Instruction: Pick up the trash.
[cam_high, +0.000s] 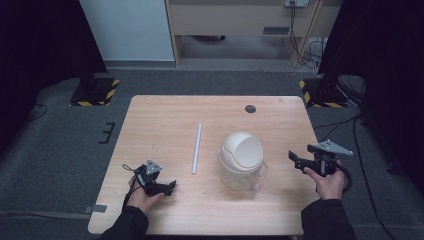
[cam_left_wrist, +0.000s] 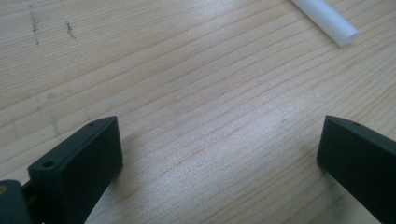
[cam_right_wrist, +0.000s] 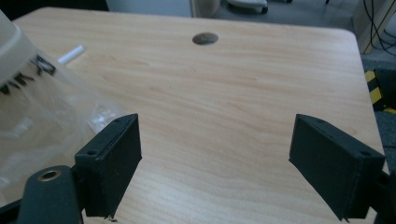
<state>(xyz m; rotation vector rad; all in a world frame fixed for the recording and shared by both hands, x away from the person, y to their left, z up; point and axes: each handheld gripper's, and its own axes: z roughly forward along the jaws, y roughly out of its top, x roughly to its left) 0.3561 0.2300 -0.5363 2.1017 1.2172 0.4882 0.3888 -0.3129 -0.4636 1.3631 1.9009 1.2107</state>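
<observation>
A small cream bin with a domed swing lid (cam_high: 242, 150) stands in a clear plastic bag (cam_high: 250, 177) right of the table's middle; its bagged side (cam_right_wrist: 28, 107) fills the left of the right gripper view. A thin white tube (cam_high: 197, 148) lies left of it, and its end (cam_left_wrist: 327, 21) shows in the left gripper view. My left gripper (cam_high: 171, 187) rests low at the front left, open, over bare wood (cam_left_wrist: 215, 135). My right gripper (cam_high: 295, 161) hovers at the right edge, open, pointing toward the bin with nothing between its jaws (cam_right_wrist: 215, 163).
The wooden table (cam_high: 165, 115) has a round cable hole (cam_high: 250, 108) near its far edge, also seen as a dark hole (cam_right_wrist: 205, 38). Grey carpet surrounds it, with black stands on hazard-striped bases (cam_high: 95, 92) at the back corners and cables (cam_high: 360, 130) on the right.
</observation>
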